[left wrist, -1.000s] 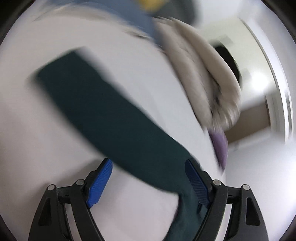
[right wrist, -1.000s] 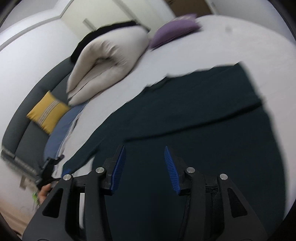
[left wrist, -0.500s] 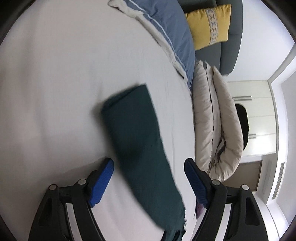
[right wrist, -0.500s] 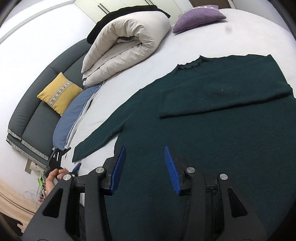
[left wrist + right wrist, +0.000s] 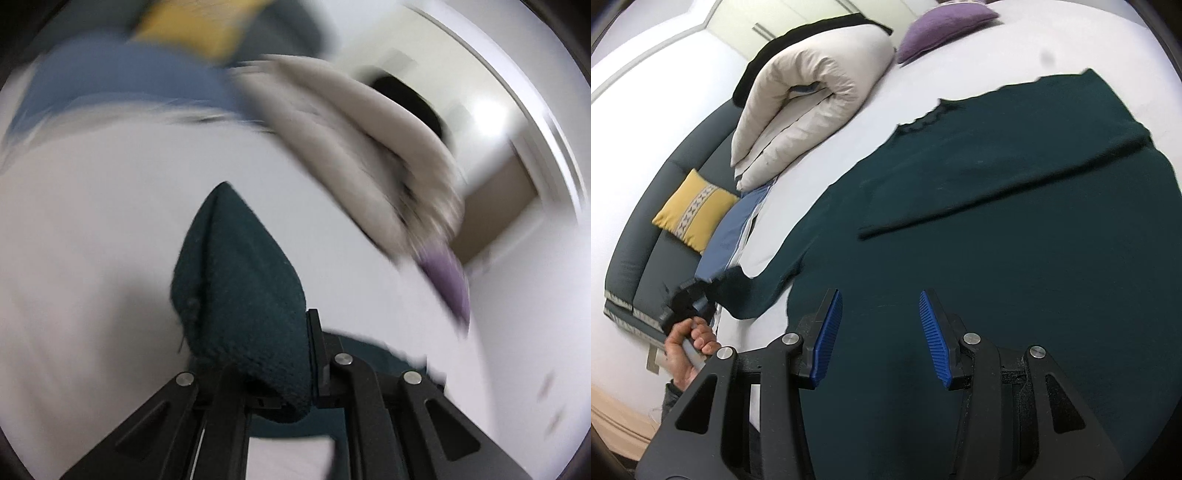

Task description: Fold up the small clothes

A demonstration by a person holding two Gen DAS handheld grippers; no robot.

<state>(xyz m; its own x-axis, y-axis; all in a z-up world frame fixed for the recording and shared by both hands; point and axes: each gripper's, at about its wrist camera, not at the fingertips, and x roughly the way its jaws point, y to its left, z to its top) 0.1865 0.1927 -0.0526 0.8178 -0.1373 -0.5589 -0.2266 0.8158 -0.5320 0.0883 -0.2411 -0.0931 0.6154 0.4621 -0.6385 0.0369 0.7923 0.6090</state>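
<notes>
A dark green sweater (image 5: 1015, 229) lies flat on the white bed (image 5: 1027, 44), one sleeve folded across its chest. My left gripper (image 5: 255, 354) is shut on the cuff end of the other sleeve (image 5: 236, 280), which bunches up between the jaws and hides the pads. In the right wrist view the left gripper (image 5: 689, 299) holds that sleeve (image 5: 757, 291) lifted at the bed's left edge. My right gripper (image 5: 881, 332) is open and empty, hovering over the sweater's lower body.
A rolled beige duvet (image 5: 809, 99), a purple cushion (image 5: 945, 18) and a blue pillow (image 5: 735, 232) lie along the bed's far side. A dark sofa (image 5: 665, 236) with a yellow cushion (image 5: 694, 210) stands beyond it.
My left gripper has closed on the sleeve end, which lay flat between its open jaws before, and lifted it. The right gripper stays open over the sweater.
</notes>
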